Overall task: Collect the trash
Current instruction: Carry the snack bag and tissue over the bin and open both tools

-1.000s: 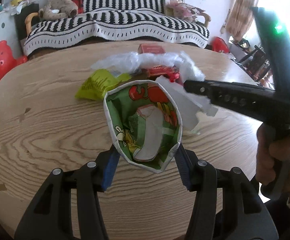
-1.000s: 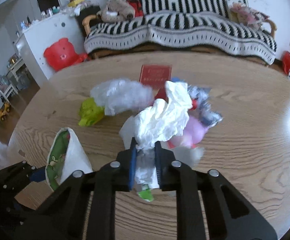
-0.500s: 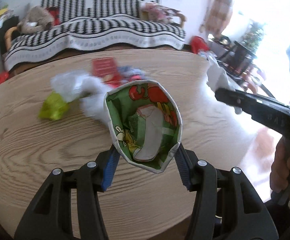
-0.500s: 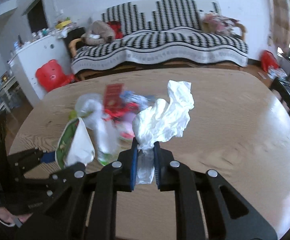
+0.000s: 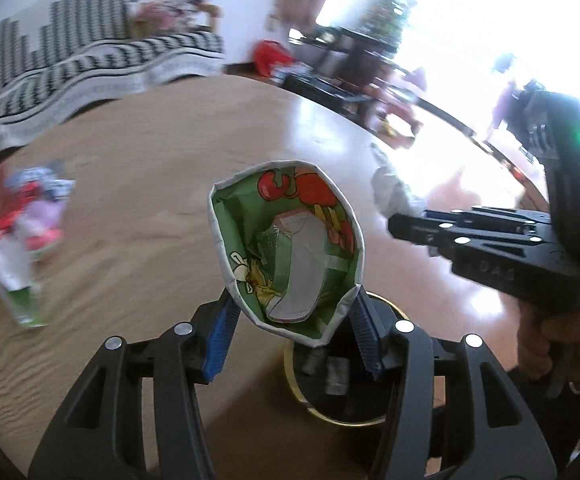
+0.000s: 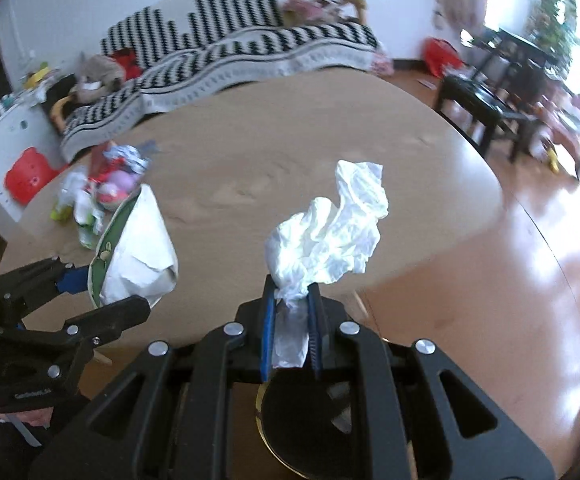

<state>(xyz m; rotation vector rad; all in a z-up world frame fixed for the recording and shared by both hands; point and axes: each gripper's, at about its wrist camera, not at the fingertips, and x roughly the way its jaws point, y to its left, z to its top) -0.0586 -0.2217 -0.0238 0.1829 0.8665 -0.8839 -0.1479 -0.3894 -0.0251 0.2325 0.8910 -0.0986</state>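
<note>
My left gripper [image 5: 291,322] is shut on an open green snack bag [image 5: 290,248] with a red lobster print, held over a black trash bin with a gold rim [image 5: 329,396] below the table edge. The bag also shows in the right wrist view [image 6: 138,248]. My right gripper [image 6: 291,312] is shut on a crumpled white tissue [image 6: 329,228], also above the bin [image 6: 290,420]. The right gripper shows in the left wrist view [image 5: 401,224] to the right of the bag. A pile of trash [image 6: 102,188] lies on the wooden table [image 6: 270,160] at the left.
A black-and-white striped sofa [image 6: 230,48] stands behind the table. A black side table [image 6: 485,104] and a red item [image 6: 441,52] stand on the floor at the right. A red plastic toy [image 6: 26,176] is at the far left.
Both grippers have swung right and back from the trash pile to the table's edge, carrying the bag and the tissue. The bin has come into view beneath them.
</note>
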